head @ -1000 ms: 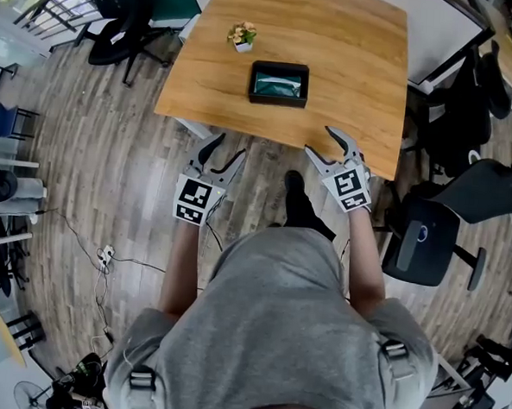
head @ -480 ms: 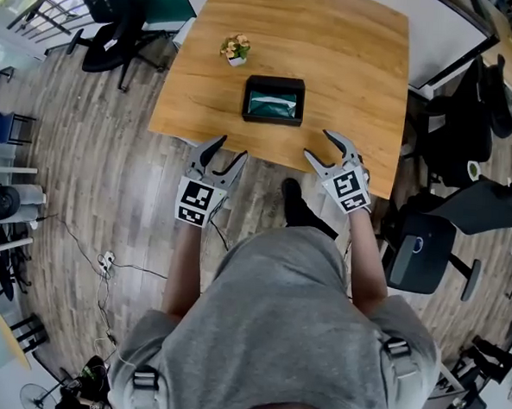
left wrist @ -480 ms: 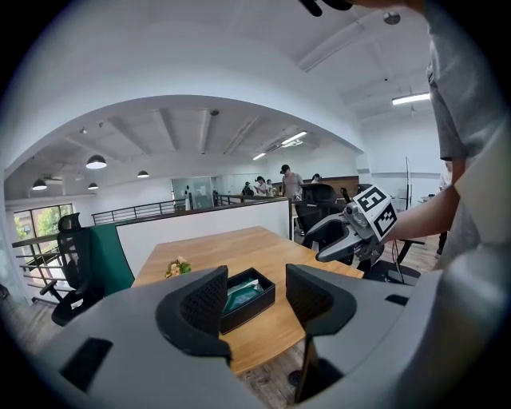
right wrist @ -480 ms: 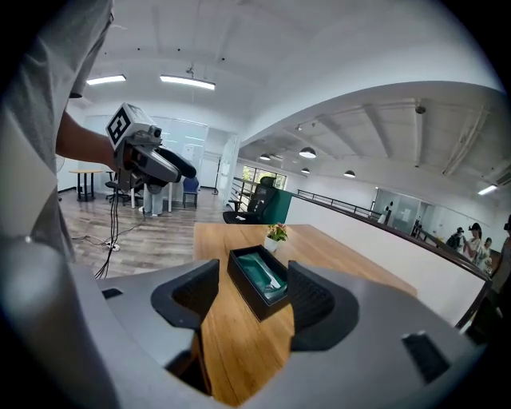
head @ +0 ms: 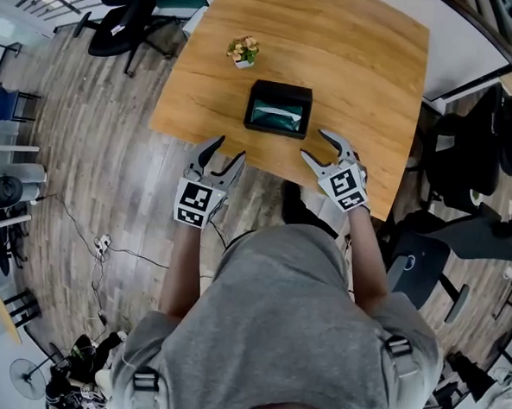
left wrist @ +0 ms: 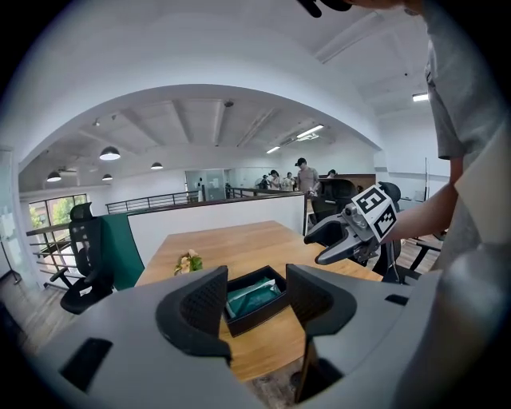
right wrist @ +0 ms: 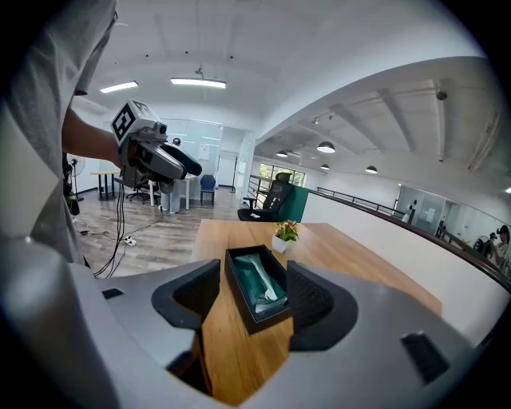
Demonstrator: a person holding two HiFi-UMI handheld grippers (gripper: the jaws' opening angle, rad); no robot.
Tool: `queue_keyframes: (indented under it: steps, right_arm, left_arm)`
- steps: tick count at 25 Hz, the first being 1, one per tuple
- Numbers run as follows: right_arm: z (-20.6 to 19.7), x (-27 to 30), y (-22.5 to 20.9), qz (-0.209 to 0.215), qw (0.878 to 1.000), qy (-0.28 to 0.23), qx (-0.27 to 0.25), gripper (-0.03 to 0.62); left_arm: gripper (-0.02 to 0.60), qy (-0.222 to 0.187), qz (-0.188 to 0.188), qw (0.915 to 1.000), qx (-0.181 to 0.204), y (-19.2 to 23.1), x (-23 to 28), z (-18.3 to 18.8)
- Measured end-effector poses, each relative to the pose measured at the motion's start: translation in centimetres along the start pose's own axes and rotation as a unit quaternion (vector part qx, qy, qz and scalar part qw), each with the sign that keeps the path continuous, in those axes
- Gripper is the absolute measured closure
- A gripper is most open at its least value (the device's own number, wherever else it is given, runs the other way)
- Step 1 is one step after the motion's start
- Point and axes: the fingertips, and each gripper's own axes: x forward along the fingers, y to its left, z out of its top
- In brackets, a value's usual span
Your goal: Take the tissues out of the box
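Note:
A black open box [head: 279, 108] rests on the wooden table [head: 351, 67]. Inside it lies a green tissue pack [head: 275, 117] with a white tissue showing at its slot. My left gripper [head: 226, 149] hovers open at the table's near edge, left of the box and short of it. My right gripper [head: 317, 145] is open over the near edge, just right of the box. In the left gripper view the box [left wrist: 257, 316] shows between the open jaws of the left gripper [left wrist: 257, 292], some way ahead. The right gripper [right wrist: 255, 299] likewise frames the box [right wrist: 266, 321]. Neither holds anything.
A small potted plant [head: 243, 50] stands on the table beyond the box to the left. Office chairs [head: 121, 14] and another chair [head: 425, 270] stand around the table. Cables [head: 98, 246] lie on the wooden floor at left.
Both grippers have moved forward toward the table; the right one now reaches over its near edge. The box appears closer to them. Both stay open and empty.

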Motion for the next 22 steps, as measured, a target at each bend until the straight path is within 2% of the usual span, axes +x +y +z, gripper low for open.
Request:
queue_keyframes:
  steps: [8,11,22]
  right_arm:
    - [-0.9,3.9,-1.9,0.061,0.998,0.007,-0.021,0.328]
    - [-1.8,4.6,-2.0,0.088,0.996,0.015,-0.032,0.349]
    - [-3.7,6.7,-2.3,0.121,0.992,0.031,-0.034,0.352]
  left_arm:
    - [0.337,0.017,0.031,0.9989,-0.03,1.5,2.7,-0.4]
    - [0.337,0.028,0.042,0.998,-0.038,1.7,3.5,-0.6]
    - [0.337,0.028,0.064,0.9958,-0.059,2.6,5.0,-1.7]
